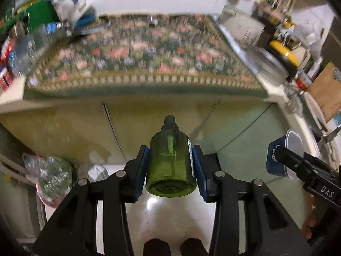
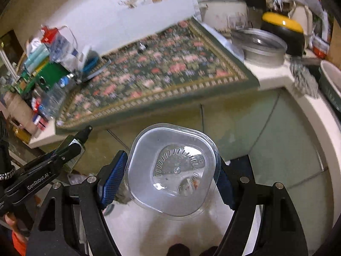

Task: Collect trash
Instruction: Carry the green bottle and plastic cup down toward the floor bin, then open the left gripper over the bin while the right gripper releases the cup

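A green see-through bottle (image 1: pixel 170 166) with a dark cap is clamped between the blue pads of my left gripper (image 1: pixel 171 170), base toward the camera, in front of pale cabinet doors. My right gripper (image 2: pixel 170 177) is shut on a clear plastic cup (image 2: pixel 172 175), whose bottom faces the lens. From the left wrist view the same cup (image 1: pixel 285 155) shows a blue label at the right edge. The bottle (image 2: pixel 74 147) and left gripper also appear at the left of the right wrist view.
A counter with a floral mat (image 1: pixel 145 57) lies above the cabinet doors (image 1: pixel 170 117). Bottles and boxes (image 1: pixel 32 32) crowd its left end; a metal tin (image 2: pixel 262 44) and a yellow-lidded pot (image 2: pixel 283 29) stand at its right. A bag of plastic trash (image 1: pixel 51 177) sits on the floor left.
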Available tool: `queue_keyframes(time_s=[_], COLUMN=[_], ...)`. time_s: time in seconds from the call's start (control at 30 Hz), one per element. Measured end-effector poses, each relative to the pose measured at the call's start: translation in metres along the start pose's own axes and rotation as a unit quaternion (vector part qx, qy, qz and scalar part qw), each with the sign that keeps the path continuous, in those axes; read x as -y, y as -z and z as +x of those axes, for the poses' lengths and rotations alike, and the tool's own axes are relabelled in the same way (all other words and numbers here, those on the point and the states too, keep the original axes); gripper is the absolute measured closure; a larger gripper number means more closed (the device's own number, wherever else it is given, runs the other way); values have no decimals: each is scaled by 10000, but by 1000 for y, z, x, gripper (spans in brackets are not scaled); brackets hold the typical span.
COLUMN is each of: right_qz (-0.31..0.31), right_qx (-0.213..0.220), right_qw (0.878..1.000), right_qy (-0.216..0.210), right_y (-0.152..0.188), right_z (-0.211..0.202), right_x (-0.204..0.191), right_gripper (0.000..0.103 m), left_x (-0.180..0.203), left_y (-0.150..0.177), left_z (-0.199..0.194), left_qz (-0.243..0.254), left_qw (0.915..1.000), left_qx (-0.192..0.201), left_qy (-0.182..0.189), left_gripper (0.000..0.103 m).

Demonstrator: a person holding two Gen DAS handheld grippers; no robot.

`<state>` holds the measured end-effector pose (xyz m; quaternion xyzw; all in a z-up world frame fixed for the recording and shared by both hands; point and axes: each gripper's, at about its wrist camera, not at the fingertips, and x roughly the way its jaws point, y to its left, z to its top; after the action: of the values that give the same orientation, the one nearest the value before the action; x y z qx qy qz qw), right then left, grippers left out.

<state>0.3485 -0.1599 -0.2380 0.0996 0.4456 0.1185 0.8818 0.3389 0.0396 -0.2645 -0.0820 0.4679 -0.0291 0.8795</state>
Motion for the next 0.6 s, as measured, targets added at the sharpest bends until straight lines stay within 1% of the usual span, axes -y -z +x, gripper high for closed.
queue_keyframes(time_s=[0.17, 0.33, 0.47, 0.6], right_qz=[-26, -186, -316, -325], right_qx=[-400, -698, -826, -938], right_qw=[9992, 9974, 9960, 9945], right_qy=[-27, -56, -157, -333], right_y=[17, 39, 60, 83], right_z=[58, 128, 183, 231], right_x=[38, 66, 76, 83], right_gripper=[28, 28, 28, 28], left_x=[3, -3, -13, -21], left_y=[33, 78, 119, 150], left_z=[74, 165, 240, 297], left_qz=[-216, -410, -516, -602], left_qw=[9991, 9962, 9921, 9882], left_qx=[-350, -763, -1146, -1403], left_qy=[-56, -40, -5, 73], left_gripper=[62, 62, 62, 62])
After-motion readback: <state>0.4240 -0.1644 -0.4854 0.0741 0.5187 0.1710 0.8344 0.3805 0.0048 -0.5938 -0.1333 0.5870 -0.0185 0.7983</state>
